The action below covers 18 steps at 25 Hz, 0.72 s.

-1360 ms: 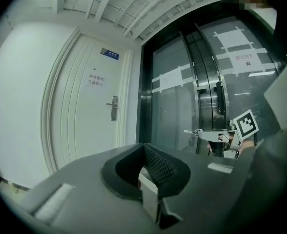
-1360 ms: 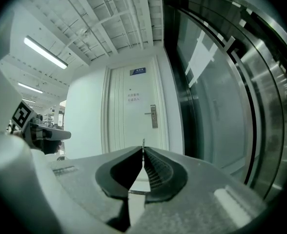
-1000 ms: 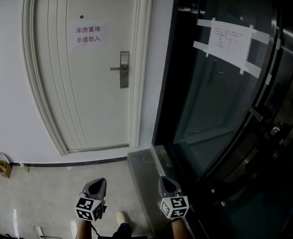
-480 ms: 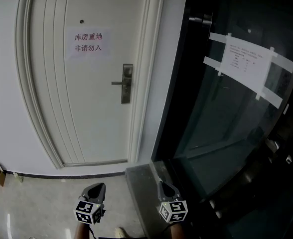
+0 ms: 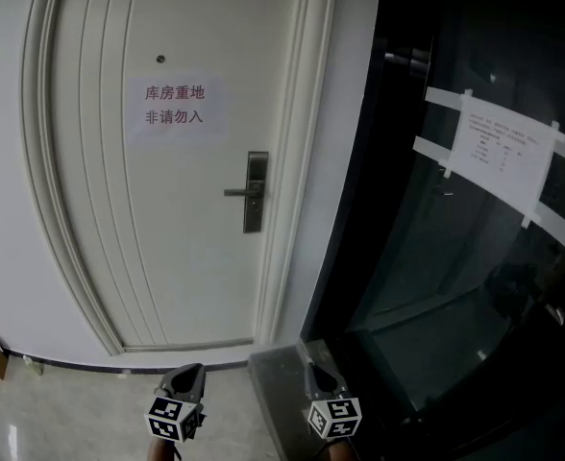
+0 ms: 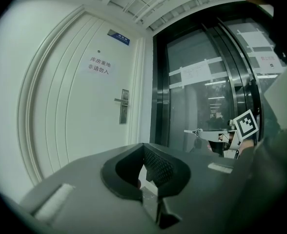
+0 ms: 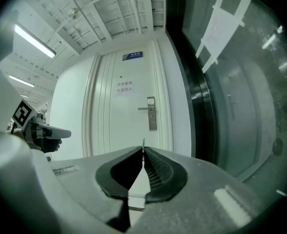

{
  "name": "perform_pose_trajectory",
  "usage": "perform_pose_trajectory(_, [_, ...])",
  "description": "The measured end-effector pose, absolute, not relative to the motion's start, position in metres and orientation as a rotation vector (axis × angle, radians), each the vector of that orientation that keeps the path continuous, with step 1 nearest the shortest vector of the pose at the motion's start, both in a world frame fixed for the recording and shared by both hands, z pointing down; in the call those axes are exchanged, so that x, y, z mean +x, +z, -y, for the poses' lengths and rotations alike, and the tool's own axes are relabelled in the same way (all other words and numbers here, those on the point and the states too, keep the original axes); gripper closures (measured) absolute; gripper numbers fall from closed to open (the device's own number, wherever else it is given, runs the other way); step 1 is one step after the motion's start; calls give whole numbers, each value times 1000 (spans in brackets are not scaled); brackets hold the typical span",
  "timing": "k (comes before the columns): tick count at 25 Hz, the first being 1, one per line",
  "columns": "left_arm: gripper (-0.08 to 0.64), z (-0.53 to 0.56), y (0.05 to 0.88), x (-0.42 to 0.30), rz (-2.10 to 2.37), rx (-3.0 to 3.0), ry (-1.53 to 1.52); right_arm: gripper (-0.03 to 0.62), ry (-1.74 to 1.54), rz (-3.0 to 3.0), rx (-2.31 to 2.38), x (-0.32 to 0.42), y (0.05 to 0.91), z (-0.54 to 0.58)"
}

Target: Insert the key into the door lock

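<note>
**Approach to the lock, three views.** The right tool point(image 7: 143, 149) has its jaws pressed together on the key point(image 7: 143, 143), of which only a thin metal sliver shows above the pads. In the left gripper view the key appears as a short blade pointing forward from that tool. The left tool point(image 6: 143, 146) has its tips together with nothing between them. The door lock point(image 5: 255, 192), a tall metal plate with a lever handle, sits at the right edge of the white door point(image 5: 119, 238), well apart from both tools. The keyhole is too small to make out.

*Handling, as judged:* the key is probably light, rigid and smooth. It will not bend under the pads, but it may pivot or slip sideways if its tip meets the plate off-centre. The hold belongs on the broad head, with the whole blade left free and in line with the jaws. The lock is fixed and will not yield, so alignment matters more than force.
</note>
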<state>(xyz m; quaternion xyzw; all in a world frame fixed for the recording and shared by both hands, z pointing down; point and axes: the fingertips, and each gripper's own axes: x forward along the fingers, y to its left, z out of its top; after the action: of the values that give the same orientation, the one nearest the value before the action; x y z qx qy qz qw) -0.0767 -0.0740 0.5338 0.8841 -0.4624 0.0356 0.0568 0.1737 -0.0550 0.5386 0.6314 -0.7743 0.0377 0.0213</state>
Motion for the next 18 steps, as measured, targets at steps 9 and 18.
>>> perform_pose_trajectory(9, [558,114,535,-100,1431,2662,62,581,93,2409,1938,153,538,101])
perform_pose_trajectory(18, [558,149,533,-116,1460,2654,57,581,63,2420,1938,145,527,148])
